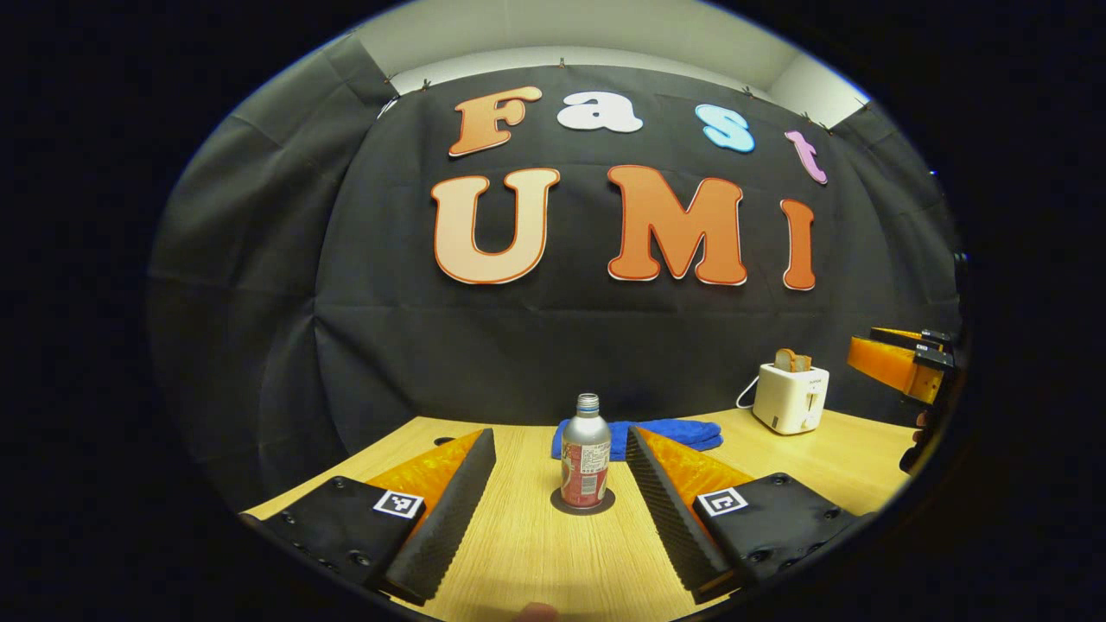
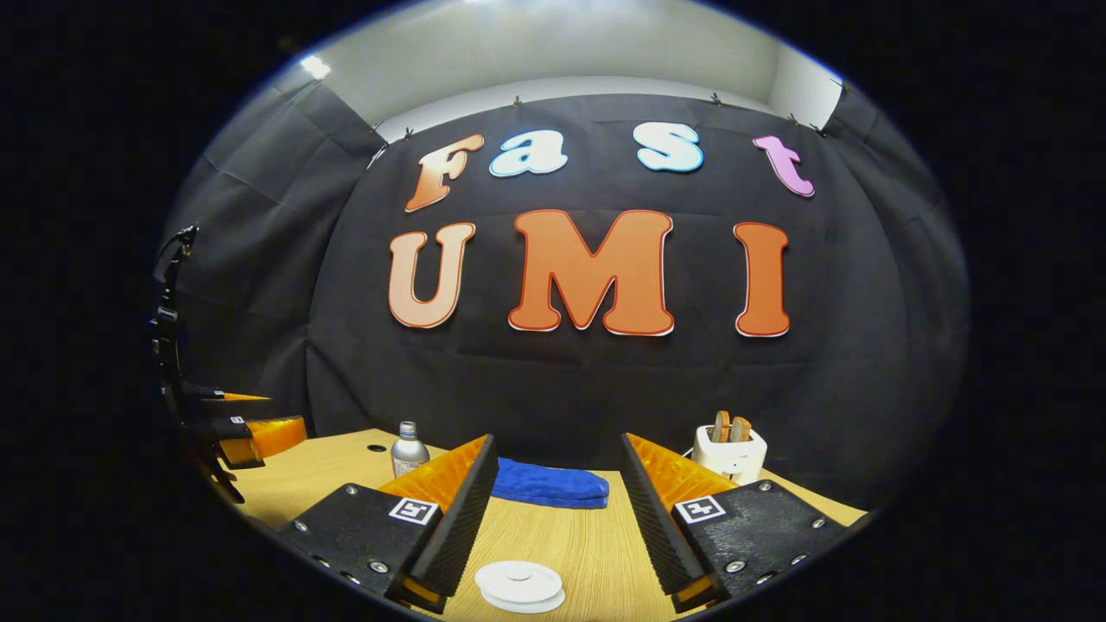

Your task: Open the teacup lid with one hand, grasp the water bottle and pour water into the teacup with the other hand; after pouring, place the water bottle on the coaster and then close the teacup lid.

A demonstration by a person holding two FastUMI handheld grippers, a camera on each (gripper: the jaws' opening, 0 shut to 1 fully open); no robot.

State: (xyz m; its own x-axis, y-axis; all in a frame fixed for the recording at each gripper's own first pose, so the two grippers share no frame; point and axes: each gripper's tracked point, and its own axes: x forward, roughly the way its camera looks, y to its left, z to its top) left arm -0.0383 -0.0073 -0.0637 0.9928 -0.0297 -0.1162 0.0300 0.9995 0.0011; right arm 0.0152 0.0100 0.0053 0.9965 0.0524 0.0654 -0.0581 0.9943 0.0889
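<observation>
In the left gripper view a silver water bottle (image 1: 586, 462) with a red label stands upright on a dark round coaster (image 1: 583, 504) on the wooden table. My left gripper (image 1: 560, 436) is open, its fingers held wide on either side of the bottle and nearer than it, not touching. My right gripper (image 2: 559, 442) is open too, and the teacup's white round lid (image 2: 520, 586) lies low between its fingers, untouched. The bottle (image 2: 409, 449) also stands far left in the right gripper view. Each gripper appears at the other view's edge: the right (image 1: 899, 363), the left (image 2: 251, 436).
A folded blue cloth (image 1: 665, 434) (image 2: 549, 484) lies at the back of the table (image 1: 536, 553) against the black wall. A white toaster (image 1: 791, 397) (image 2: 730, 451) with bread in it stands at the back right. A small dark hole (image 2: 376, 448) marks the tabletop near the bottle.
</observation>
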